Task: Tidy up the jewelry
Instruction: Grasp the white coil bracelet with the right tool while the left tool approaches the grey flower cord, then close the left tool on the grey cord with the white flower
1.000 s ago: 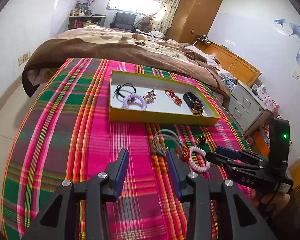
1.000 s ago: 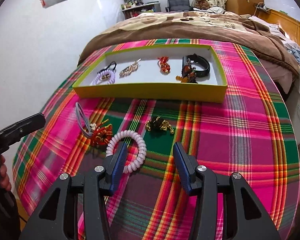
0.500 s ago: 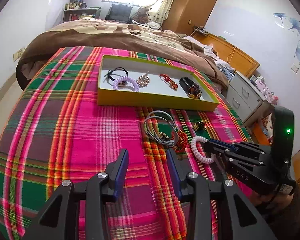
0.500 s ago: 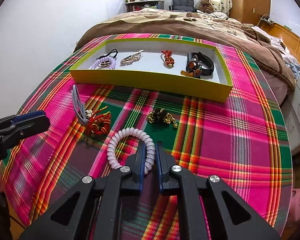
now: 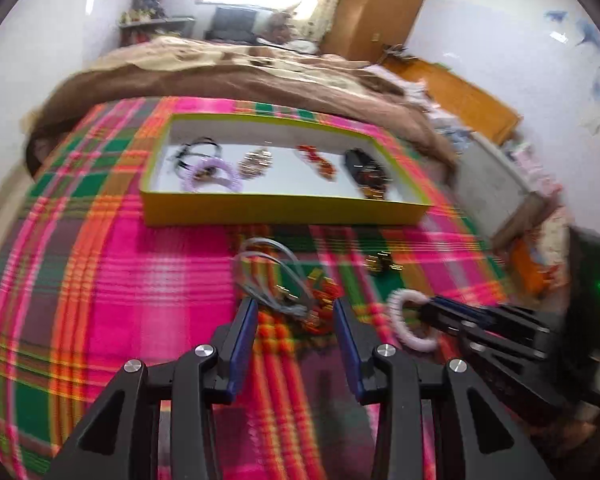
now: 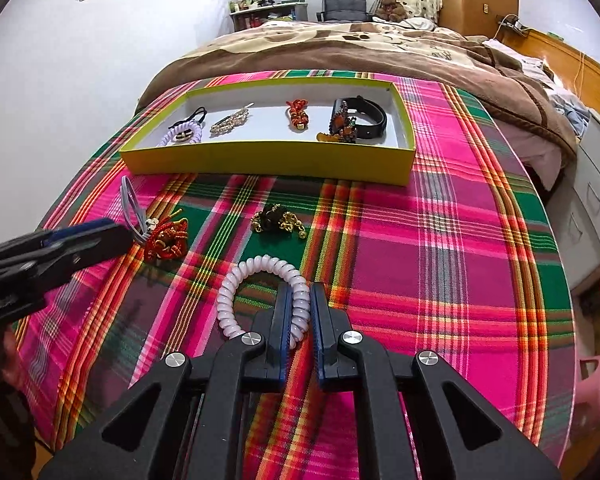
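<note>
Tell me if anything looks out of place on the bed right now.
Three pieces lie loose on the plaid cloth outside the yellow tray: a red knot ornament tangled with gray hair ties, and a gold-black piece. The right claw pinches the white coil bracelet.

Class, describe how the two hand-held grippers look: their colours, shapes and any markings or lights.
Both are matte black plastic frames. The left hand-held gripper and right hand-held gripper each have two flat fingers with blue pads, triangular cut-outs and round silver bolts. A green light glows on the right one's body, seen from the left wrist.
</note>
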The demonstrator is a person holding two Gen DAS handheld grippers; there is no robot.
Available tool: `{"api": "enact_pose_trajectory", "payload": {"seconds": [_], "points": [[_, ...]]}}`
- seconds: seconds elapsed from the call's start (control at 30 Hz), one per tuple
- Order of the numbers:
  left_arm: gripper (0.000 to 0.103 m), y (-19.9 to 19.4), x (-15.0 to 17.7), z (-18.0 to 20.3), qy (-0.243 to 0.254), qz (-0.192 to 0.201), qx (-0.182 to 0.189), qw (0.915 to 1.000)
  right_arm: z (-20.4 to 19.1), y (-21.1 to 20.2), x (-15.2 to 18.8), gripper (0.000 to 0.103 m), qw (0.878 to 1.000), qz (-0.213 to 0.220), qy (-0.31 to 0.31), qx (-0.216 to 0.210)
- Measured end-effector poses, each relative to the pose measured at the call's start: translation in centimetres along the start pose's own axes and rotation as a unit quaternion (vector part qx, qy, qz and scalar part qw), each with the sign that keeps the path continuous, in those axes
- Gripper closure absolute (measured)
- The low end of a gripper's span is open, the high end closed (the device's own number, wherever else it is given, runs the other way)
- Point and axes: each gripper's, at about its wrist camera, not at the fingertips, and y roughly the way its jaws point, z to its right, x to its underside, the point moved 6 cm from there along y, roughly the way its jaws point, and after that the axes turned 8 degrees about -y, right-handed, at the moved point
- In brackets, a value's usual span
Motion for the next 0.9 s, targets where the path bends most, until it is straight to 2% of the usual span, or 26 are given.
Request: {"api": "enact_pose_trajectory", "payload": {"seconds": [0.07,0.13,0.37,0.53,0.6,0.8,0.9], "points": [[0.064,0.3,-0.3,0.0,0.011,0.008,-0.029,0.9995,0.0,0.1,0.0,0.094,1.000,0.000,0.000,-0.001],[0.064,0.2,-0.3,-0.2,0.007,0.007,-0.017,0.9998,0.0,0.1,0.0,0.094,1.000,0.001,0.000,-0.002],[0.064,0.2,-0.4,-3.6,-0.010,0.002,-0.067,0.9977,0.0,0.2,0.1,0.094,1.000,0.003,0.003,-0.006],[0.064,-0.6,-0.3,-5.8,-0.026,0.004,-0.082,0.9962,0.0,0.1,0.1,0.093,1.000,0.002,0.001,-0.003],[0.064,-1.0,-0.2,-6.0,-0.032,0.006,-0.076,0.9966,-0.1,0.1,0.1,0.094,1.000,0.002,0.001,-0.002],[0.064,-2.2,0.4,-2.5,0.013,0.015,0.000,0.9998,-0.2,0.1,0.1,0.093,1.000,0.002,0.001,-0.002],[0.064,-1.0,0.7,-1.2,0.026,0.000,-0.004,0.9996,-0.2,0.1,0.1,0.093,1.000,0.003,0.001,-0.002]]}}
